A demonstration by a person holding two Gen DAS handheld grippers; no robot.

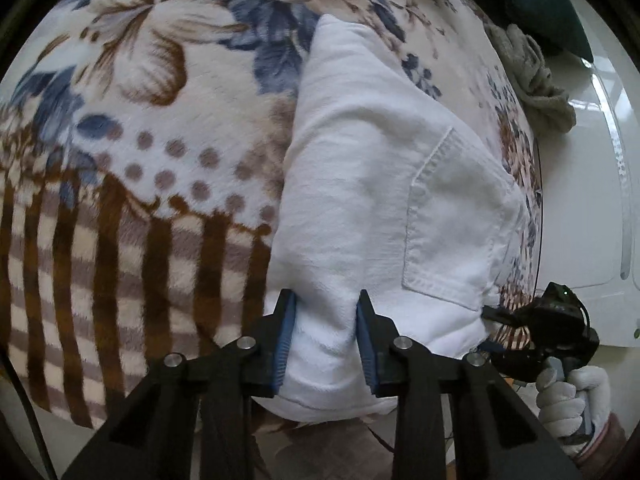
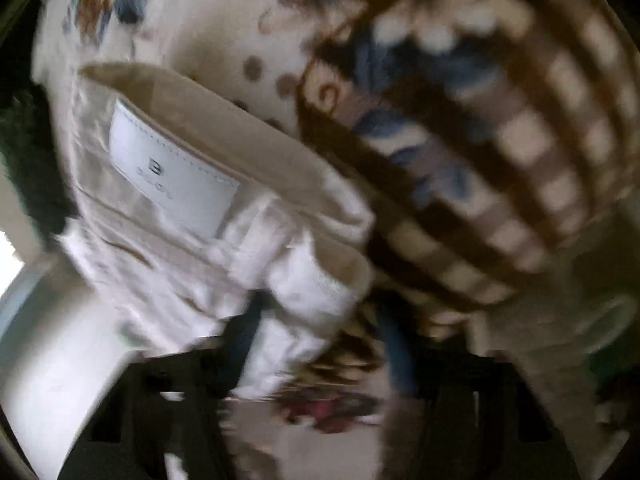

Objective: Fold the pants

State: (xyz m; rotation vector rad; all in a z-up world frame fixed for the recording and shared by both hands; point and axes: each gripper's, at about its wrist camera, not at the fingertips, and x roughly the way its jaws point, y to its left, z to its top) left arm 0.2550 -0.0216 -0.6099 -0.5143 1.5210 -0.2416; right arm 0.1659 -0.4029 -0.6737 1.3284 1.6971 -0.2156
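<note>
While white cotton pants (image 1: 372, 184) lie on the floral fleece blanket (image 1: 132, 128), we find left gripper (image 1: 326, 344) fingers pinching their near edge for folding; right gripper (image 1: 490, 314) grip indeterminate.

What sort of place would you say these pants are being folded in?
Probably a bedroom or similar home room: the white pants lie on a plush floral blanket, apparently a bed, with a dark green cushion and a crumpled grey cloth at its far edge.

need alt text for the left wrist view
The left hand-held gripper pinches the near edge of white pants lying pocket-up on a floral blanket. At lower right, a gloved hand holds the right hand-held gripper at the pants' corner.
</note>
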